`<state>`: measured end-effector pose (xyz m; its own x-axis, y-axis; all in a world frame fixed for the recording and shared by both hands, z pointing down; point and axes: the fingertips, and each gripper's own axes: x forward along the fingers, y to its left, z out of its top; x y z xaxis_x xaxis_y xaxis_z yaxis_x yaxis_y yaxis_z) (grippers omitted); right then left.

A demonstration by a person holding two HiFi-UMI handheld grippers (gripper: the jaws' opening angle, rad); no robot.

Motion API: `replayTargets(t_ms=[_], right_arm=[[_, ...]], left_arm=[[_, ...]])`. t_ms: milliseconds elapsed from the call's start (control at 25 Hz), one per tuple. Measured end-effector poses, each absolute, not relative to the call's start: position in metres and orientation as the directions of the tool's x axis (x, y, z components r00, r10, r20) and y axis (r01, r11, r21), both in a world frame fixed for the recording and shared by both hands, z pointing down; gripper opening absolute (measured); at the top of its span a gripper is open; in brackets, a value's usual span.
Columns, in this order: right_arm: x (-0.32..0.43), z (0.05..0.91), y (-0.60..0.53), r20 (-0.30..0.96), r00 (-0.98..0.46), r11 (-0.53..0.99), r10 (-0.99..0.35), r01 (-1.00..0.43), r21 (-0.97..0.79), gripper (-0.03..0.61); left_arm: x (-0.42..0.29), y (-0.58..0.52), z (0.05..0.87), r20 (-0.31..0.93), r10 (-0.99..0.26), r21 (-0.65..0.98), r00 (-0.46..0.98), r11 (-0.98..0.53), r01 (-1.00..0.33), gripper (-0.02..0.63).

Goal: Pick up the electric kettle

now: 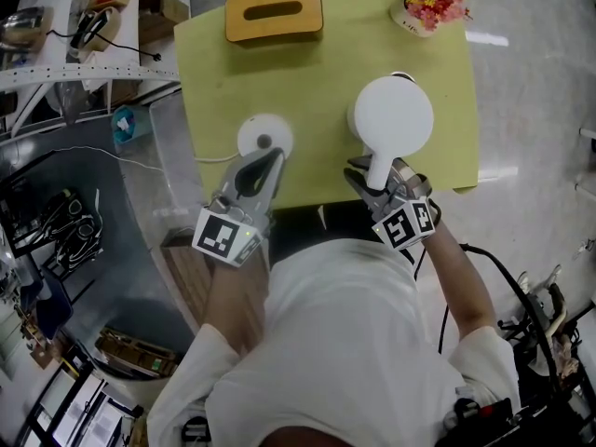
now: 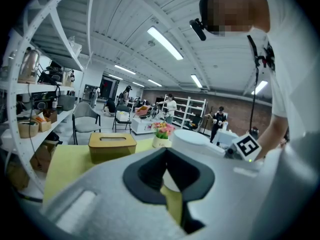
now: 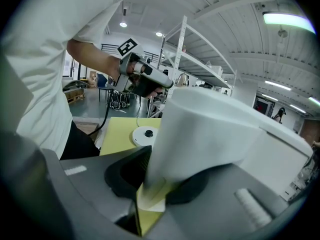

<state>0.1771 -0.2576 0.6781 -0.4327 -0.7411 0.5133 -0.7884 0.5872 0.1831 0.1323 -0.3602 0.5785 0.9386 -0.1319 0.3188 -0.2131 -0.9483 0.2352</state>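
Between the right tongs, the handle of the electric kettle.

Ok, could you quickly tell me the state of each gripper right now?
left gripper: open, holding nothing.
right gripper: closed on the kettle handle.

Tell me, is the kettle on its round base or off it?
Off: the kettle is apart from the bare round base, yellow table between them.
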Motion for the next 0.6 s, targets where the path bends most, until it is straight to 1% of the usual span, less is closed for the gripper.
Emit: replayTargets(t_ms=[600], right_arm=[[0.178,0.687,-0.252,0.485,-0.42,0.566,-0.767,-0.799,0.204,0.084]], left_arm=[[0.137,-0.355,0.597,0.336,-0.134,0.249,0.932,-0.942,-0.225,0.003]])
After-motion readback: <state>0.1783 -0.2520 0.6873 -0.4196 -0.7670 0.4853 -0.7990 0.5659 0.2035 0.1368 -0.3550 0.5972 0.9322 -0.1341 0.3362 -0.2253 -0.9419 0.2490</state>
